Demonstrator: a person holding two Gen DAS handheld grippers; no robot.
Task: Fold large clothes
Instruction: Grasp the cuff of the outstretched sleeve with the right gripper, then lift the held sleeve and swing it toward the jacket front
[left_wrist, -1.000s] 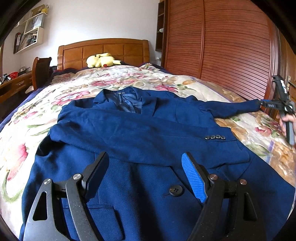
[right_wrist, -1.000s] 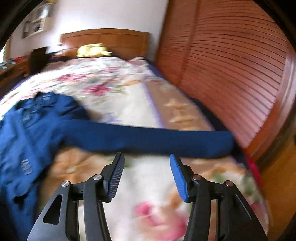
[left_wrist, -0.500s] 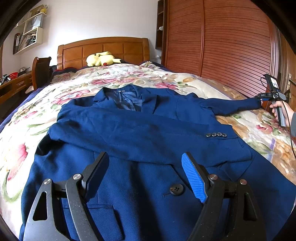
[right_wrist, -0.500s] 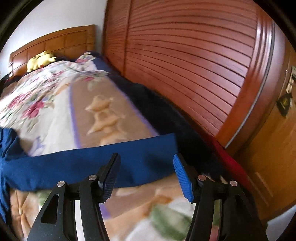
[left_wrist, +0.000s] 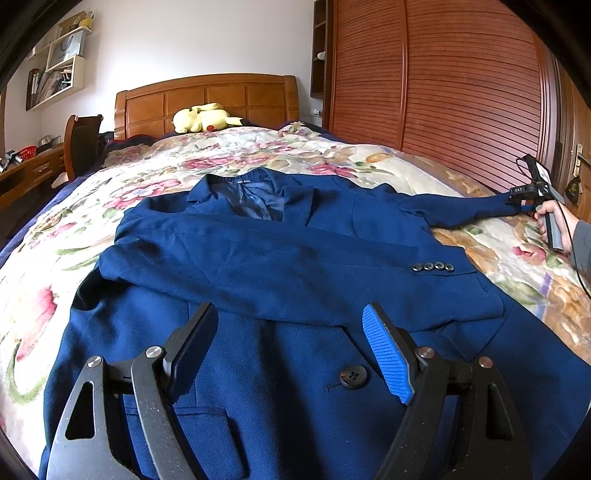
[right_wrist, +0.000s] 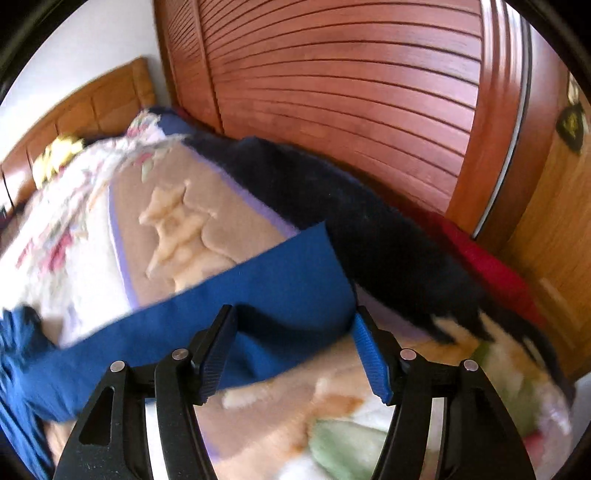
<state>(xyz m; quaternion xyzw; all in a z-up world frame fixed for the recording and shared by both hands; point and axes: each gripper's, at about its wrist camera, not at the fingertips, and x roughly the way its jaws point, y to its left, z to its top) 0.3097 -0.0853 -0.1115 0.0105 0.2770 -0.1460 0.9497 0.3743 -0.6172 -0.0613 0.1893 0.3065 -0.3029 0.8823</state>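
The right tongs (right_wrist: 293, 354) straddle the jacket's (left_wrist: 280, 266) outstretched sleeve cuff (right_wrist: 295, 273), spread and unpinched, ready to fold it inward, while the left tongs (left_wrist: 291, 350) hover wide and empty.

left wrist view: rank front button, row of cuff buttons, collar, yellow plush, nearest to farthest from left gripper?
From the left gripper:
1. Front button, just right of the jaws.
2. Cuff buttons, right, on the folded sleeve.
3. Collar, mid-bed.
4. Yellow plush, by the headboard.
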